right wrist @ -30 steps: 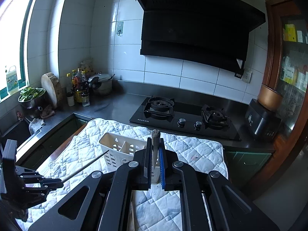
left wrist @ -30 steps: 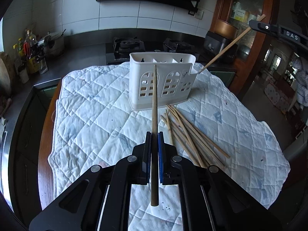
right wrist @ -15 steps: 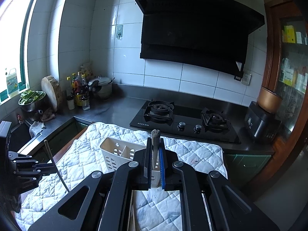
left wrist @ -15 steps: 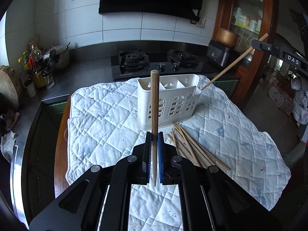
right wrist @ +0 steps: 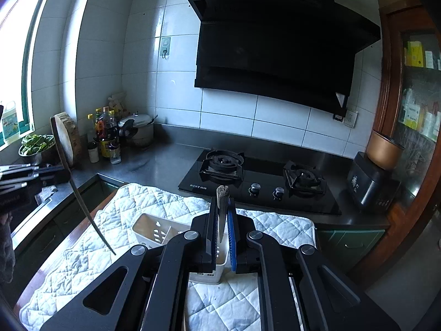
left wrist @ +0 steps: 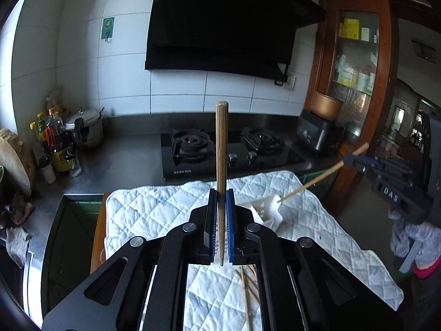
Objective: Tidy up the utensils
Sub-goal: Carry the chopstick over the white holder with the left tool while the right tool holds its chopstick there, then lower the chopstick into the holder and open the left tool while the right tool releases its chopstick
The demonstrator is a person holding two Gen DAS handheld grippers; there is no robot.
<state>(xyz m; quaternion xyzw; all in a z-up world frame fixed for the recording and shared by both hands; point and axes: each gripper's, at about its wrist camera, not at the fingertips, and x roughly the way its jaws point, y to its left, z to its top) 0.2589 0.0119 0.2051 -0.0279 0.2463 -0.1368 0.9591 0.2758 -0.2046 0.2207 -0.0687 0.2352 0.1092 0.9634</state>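
Above the quilted white cloth (left wrist: 154, 215) on the worktop, the left gripper (left wrist: 221, 215) points gently downward, its fingers (left wrist: 211, 220) clamped tight on a brown chopstick (left wrist: 221, 165) that stands upright between them, blunt end topmost. The right gripper (right wrist: 222, 229) is pitched much the same; its fingers (right wrist: 232, 237) are pressed on a second, paler chopstick (right wrist: 222, 209). In the left wrist view that stick (left wrist: 317, 182) slants down to the near edge of the white utensil holder (left wrist: 268, 209).

Compared with a second ago, the left gripper has risen: the holder, then squarely ahead, now sits low and partly hidden behind the fingers, and the stove (left wrist: 228, 151) and hood fill the view. The right gripper has shifted only slightly, and from its side the left chopstick (right wrist: 82, 201) has swung from nearly level to steeply tilted.

The holder (right wrist: 154, 229) stands on the cloth with its divided compartments open at the top; what they contain cannot be made out. Loose chopsticks (left wrist: 246, 284) lie on the cloth below the left gripper.
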